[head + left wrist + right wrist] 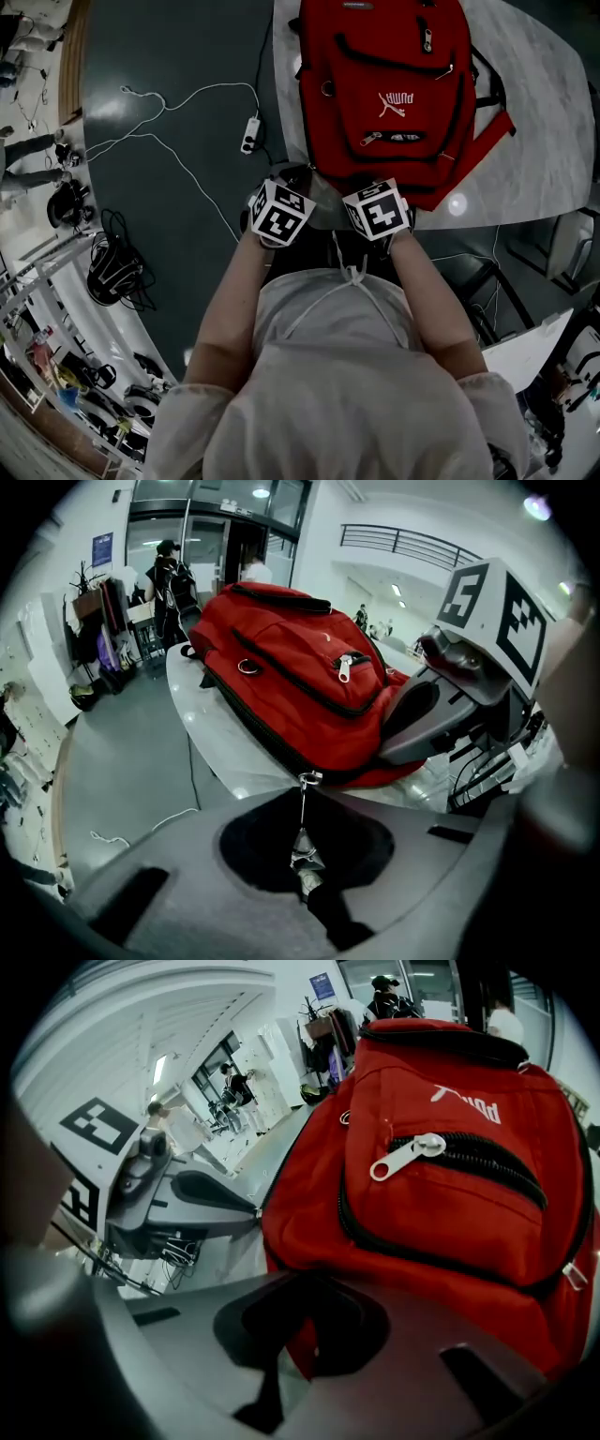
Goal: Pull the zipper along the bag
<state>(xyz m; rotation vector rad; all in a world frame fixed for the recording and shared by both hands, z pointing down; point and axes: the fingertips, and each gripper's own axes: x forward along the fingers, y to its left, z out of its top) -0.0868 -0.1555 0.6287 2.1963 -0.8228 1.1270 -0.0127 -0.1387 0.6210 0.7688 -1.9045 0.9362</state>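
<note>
Your left gripper pinches the zipper pull at the near edge of the red backpack on the table; your right gripper clamps backpack fabric alongside; a power strip lies on the floor nearby.

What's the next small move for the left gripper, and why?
Likely draw the left gripper, kept closed, along the bag's near edge. Its jaws already pinch the zipper pull there, and the right gripper clamps the red fabric nearby, bracing the bag.
</note>
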